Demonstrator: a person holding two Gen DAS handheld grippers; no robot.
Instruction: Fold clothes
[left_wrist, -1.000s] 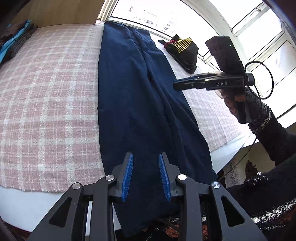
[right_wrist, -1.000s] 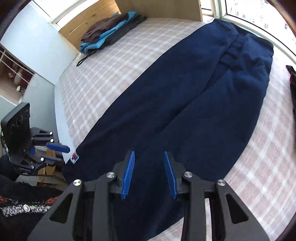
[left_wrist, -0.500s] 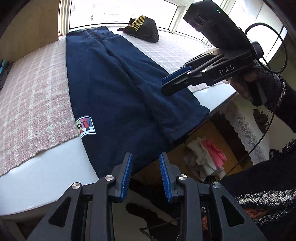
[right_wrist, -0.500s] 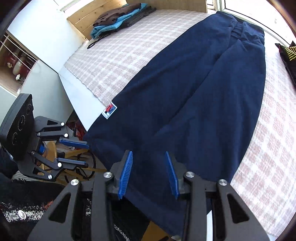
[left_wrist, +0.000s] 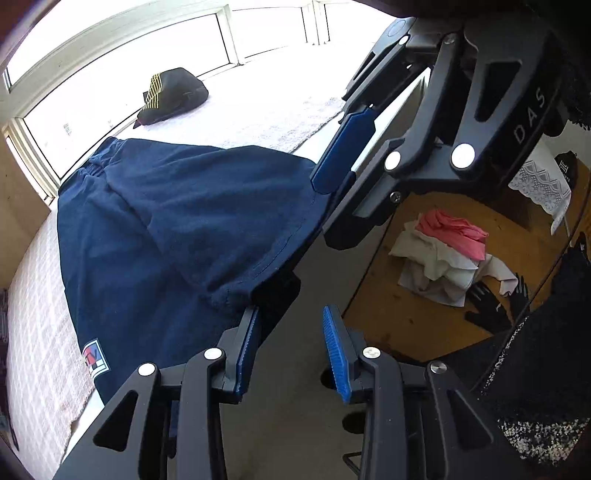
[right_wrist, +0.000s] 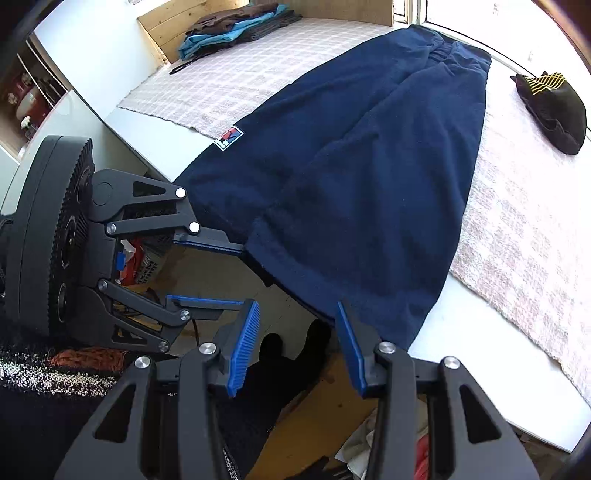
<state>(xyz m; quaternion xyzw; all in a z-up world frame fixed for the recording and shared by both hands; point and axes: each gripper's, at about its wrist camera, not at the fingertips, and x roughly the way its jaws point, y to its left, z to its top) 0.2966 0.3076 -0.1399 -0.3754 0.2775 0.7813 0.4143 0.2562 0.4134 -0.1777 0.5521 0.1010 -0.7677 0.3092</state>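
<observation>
Left gripper (left_wrist: 291, 347) jaws wide apart, one pad at hem of navy trousers (right_wrist: 351, 166) overhanging the bed (right_wrist: 517, 240) edge. Right gripper (right_wrist: 295, 343) likewise spread, straddling the hem, gripping nothing.

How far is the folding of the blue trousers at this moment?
Done: the navy trousers lie flat along the bed, legs together. In hand: left gripper and right gripper, both open, sit at the leg hems over the bed edge, gripping nothing yet. Left: every fold.
</observation>
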